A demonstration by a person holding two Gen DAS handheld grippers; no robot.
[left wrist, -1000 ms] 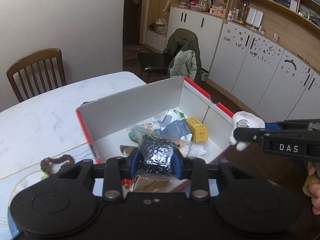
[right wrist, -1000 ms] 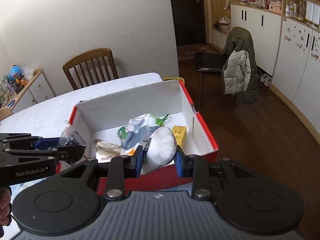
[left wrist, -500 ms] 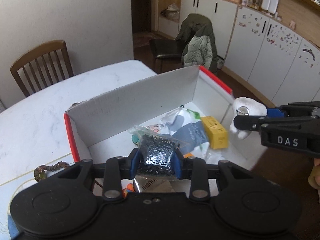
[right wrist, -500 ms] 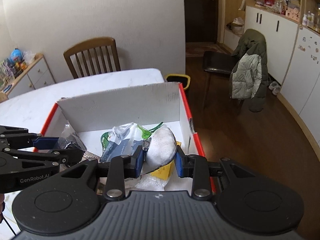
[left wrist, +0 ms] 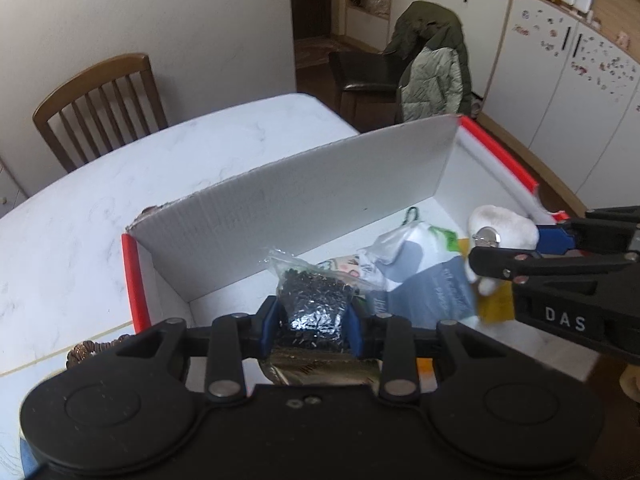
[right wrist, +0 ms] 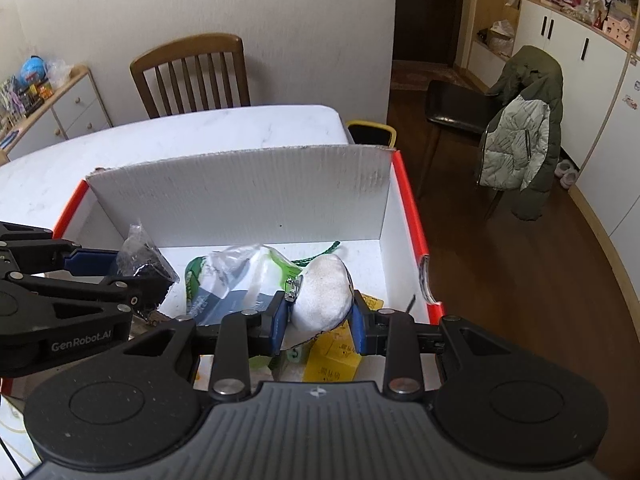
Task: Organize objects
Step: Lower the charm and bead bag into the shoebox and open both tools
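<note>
Both grippers loaded above the red-rimmed box [right wrist: 412, 216].
Left gripper [left wrist: 312, 320] clenches a bag of dark beads [left wrist: 314, 304]; right gripper [right wrist: 318, 312], at 3 o'clock, clenches a white plush toy [right wrist: 324, 294].

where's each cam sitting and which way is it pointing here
Left wrist: rides the left tongs, looking forward into the red-edged box; they grip a bag of dark bits.
Right wrist: rides the right tongs, facing the same box, gripping a white plush.
Shared: box, wooden chair, jacket, and each other's tongs.
</note>
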